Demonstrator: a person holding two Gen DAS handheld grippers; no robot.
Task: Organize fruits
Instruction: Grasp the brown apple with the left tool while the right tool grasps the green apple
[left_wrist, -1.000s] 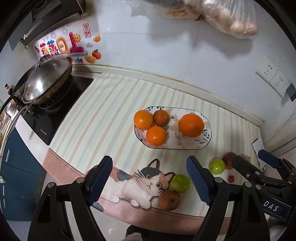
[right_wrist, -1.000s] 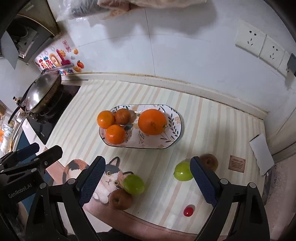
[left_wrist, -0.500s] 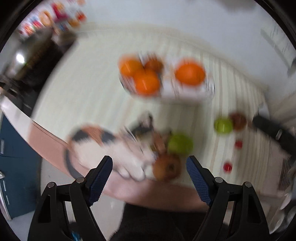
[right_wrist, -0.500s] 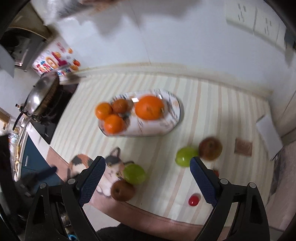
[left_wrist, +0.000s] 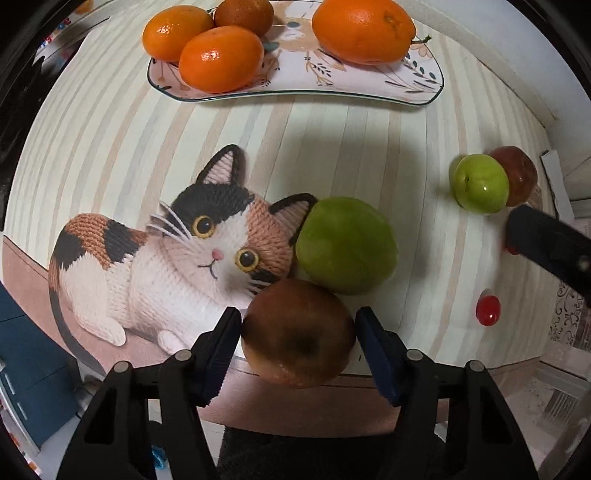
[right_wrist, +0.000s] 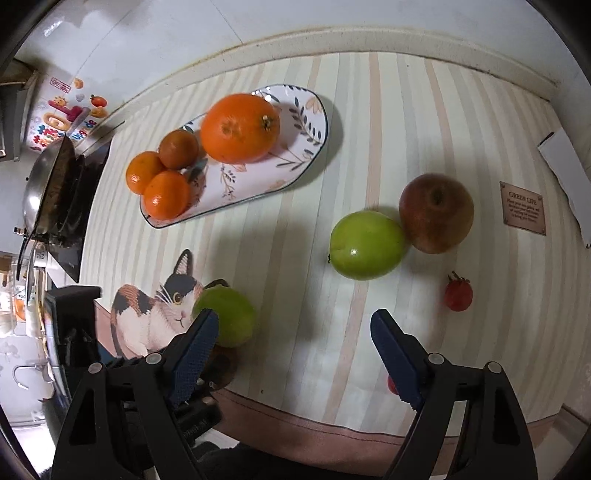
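Bright overhead light, soft shadows, sharp centres, strong fisheye bending and dark corners.

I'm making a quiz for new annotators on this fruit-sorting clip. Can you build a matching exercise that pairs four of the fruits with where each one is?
Things:
1. brown apple
2. large orange
3. cherry tomato
4. big green apple

Places:
A. on the floral plate
B. alone on the striped mat, below the red apple
C. between the fingers of the left hand-held gripper, whose jaws are closing
D. over the printed cat's ear, touching the brown apple

Pairs: 1-C, 2-A, 3-B, 4-D
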